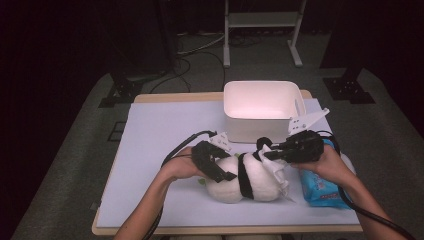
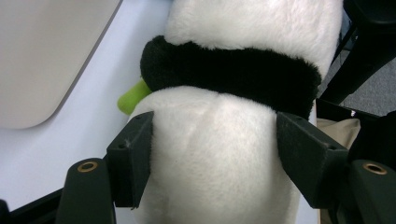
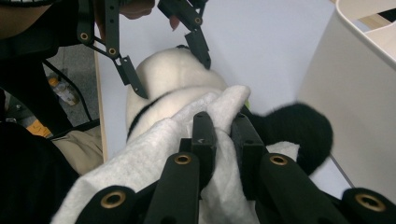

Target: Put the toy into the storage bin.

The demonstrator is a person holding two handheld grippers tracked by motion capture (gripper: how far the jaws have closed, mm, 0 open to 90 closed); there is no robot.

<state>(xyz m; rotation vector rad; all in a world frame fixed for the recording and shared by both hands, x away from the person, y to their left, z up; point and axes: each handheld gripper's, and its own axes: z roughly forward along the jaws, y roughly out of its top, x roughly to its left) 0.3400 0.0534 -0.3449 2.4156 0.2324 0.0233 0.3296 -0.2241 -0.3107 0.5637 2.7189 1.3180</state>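
The worktop (image 1: pixel 165 125) carries a plush panda (image 1: pixel 245 182) lying between both tools, a white bin (image 1: pixel 257 107) beyond. The left tool (image 2: pixel 212 154) clamps its soft, light body; grip the bulk there. The right tool (image 3: pixel 224 135) pinches a limp white cloth (image 3: pixel 140 158) draped over its head.

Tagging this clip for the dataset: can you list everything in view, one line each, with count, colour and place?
plush panda: 1, white with black bands, lying near the table's front edge
cloth: 1, white, draped over the panda's head end
bin: 1, white, open, at the back of the table
wipes pack: 1, blue, on the table right of the panda
green piece: 1, lime, poking out beside the panda
table: 1, pale top with wood edge
frame: 1, white, on the floor behind the table
left gripper: 1, black, jaws astride the panda's body
right gripper: 1, black, pinching the cloth
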